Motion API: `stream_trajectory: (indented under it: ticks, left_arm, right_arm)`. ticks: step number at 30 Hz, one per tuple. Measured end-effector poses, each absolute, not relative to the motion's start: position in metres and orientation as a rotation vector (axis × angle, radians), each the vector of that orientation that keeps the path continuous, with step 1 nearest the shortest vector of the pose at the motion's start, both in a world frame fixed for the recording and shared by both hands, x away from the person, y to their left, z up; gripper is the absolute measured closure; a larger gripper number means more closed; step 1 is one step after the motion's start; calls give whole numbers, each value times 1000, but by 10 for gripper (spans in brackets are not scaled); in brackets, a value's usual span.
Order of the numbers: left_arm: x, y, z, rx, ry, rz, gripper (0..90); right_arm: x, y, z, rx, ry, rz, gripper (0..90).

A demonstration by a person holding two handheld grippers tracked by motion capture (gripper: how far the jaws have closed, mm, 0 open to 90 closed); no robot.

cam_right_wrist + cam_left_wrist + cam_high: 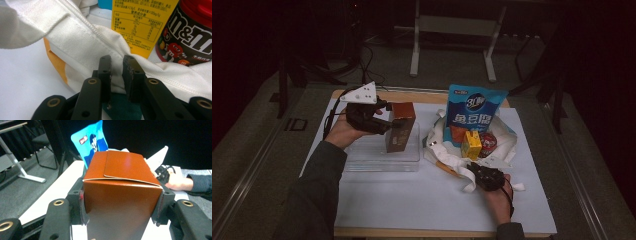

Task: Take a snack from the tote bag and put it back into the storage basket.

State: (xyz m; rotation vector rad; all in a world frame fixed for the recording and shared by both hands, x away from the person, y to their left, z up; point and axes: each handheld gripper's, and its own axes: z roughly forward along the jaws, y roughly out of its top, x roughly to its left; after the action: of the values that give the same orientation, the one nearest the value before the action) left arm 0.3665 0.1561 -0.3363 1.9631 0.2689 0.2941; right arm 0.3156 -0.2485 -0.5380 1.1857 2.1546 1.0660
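The left gripper (pixel 388 121) clamps its 2 jaws on a brown box (pixel 401 126), held over the clear tray (pixel 382 161) toward the desk's (pixel 427 200) left edge. Rightward, the right gripper (pixel 476 169) pinches the white bag's (pixel 447 156) rim, near the yellow carton (pixel 471 145) and candy jar (pixel 487 142).

A clear tray (pixel 382 159) is set toward the worktop's (pixel 412 200) left edge, with a box (pixel 401 127) held above it. Toward the right edge, a cloth bag (pixel 507 137) holds a pouch (pixel 474 112), a carton (pixel 471 145) and a jar (pixel 488 142).
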Motion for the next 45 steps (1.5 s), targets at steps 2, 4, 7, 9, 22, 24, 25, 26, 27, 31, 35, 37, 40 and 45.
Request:
stream_trajectory:
  ticks: [2,4,7,9,22,24,25,26,27,31,35,37,40,45]
  left_arm:
    - [367,158,-338,1968,265,286,428]
    - [368,159,-339,1970,267,282,427]
    - [371,162,-344,1990,283,268,428]
    - [373,164,-346,1995,292,247,428]
    - [378,169,-353,2031,321,215,427]
    - [380,172,-355,2038,334,211,427]
    - [380,172,-356,2037,340,214,427]
    - [381,173,-356,2040,342,216,427]
    - [381,174,-357,2042,349,217,427]
    - [380,178,-360,2054,360,255,426]
    - [380,181,-361,2067,364,254,427]
    - [379,182,-362,2074,366,257,426]
    - [378,185,-363,2083,370,271,426]
    - [376,192,-369,2096,375,264,426]
  right_arm:
    - [315,-248,-538,1185,2153,1065,768]
    - [316,-248,-538,1185,2153,1066,768]
    - [315,-248,-538,1186,2153,1066,768]
    - [315,-248,-538,1183,2153,1064,768]
    - [315,-249,-538,1185,2154,1069,765]
    - [315,-249,-538,1187,2154,1071,765]
    - [315,-249,-538,1187,2154,1071,764]
    - [315,-249,-538,1186,2154,1070,764]
    - [315,-249,-538,1185,2154,1069,765]
    - [315,-249,-538,1185,2154,1069,764]
    - [315,-249,-538,1186,2154,1069,764]
    - [315,-249,-538,1186,2154,1071,764]
    - [315,-249,-538,1185,2154,1069,764]
    - [315,-248,-538,1184,2153,1068,764]
